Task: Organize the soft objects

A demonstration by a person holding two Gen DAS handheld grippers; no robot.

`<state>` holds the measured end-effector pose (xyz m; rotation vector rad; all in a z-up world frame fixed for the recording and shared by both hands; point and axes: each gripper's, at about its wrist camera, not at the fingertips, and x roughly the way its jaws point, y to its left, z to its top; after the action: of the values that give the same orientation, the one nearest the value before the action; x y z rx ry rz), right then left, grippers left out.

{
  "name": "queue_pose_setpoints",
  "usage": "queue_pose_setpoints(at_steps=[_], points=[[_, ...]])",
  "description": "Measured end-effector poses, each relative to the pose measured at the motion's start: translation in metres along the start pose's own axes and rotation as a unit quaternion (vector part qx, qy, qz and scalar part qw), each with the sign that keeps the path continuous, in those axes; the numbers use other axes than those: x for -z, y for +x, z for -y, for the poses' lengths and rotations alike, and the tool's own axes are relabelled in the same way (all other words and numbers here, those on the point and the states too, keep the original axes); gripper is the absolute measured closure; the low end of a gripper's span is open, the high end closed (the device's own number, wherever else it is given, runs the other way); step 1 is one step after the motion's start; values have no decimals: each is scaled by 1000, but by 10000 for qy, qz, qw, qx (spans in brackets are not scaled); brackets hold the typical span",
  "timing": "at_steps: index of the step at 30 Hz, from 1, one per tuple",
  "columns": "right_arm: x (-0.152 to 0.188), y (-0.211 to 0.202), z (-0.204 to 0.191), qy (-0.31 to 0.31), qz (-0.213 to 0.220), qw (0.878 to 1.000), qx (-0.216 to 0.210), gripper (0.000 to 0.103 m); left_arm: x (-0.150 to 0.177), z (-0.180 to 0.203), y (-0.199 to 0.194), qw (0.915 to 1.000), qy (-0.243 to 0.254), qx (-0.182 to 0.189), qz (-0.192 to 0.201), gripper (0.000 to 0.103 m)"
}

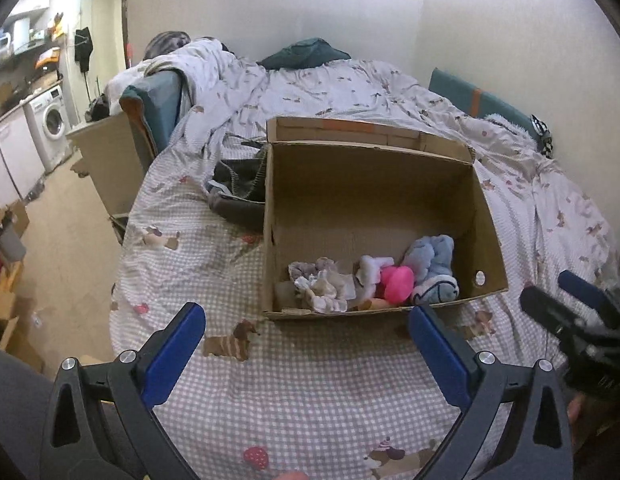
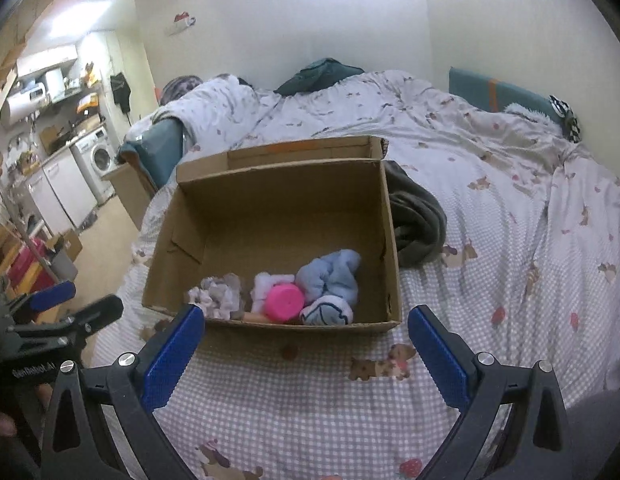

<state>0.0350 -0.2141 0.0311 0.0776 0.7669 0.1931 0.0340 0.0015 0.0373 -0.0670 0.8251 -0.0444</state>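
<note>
With both my left gripper (image 1: 305, 338) and right gripper (image 2: 305, 338) spread wide and empty, the soft objects (image 1: 374, 284) lie bunched along the near wall of the cardboard box (image 1: 374, 196) at the bed's (image 1: 310, 400) foot edge. Most looks packed. A dark garment (image 1: 237, 196) remains beside the box's far corner, possibly next, though I can't tell what it is.

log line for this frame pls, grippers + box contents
left hand-held gripper: open, empty | right hand-held gripper: open, empty | cardboard box: on bed, holds blue plush, pink toy, pale cloths
</note>
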Motion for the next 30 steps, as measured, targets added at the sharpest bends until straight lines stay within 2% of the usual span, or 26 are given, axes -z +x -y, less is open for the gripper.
queue_pose_setpoints(at_steps=[6, 15, 30], points=[[0, 1, -7, -157, 11, 9999, 66, 0, -1, 3, 2, 10000, 9, -41, 28, 1], [-1, 2, 1, 49, -33, 10000, 52, 0, -2, 2, 4, 10000, -69, 23, -16, 1], [-1, 2, 1, 52, -39, 10000, 50, 0, -1, 1, 4, 10000, -80, 45, -34, 1]])
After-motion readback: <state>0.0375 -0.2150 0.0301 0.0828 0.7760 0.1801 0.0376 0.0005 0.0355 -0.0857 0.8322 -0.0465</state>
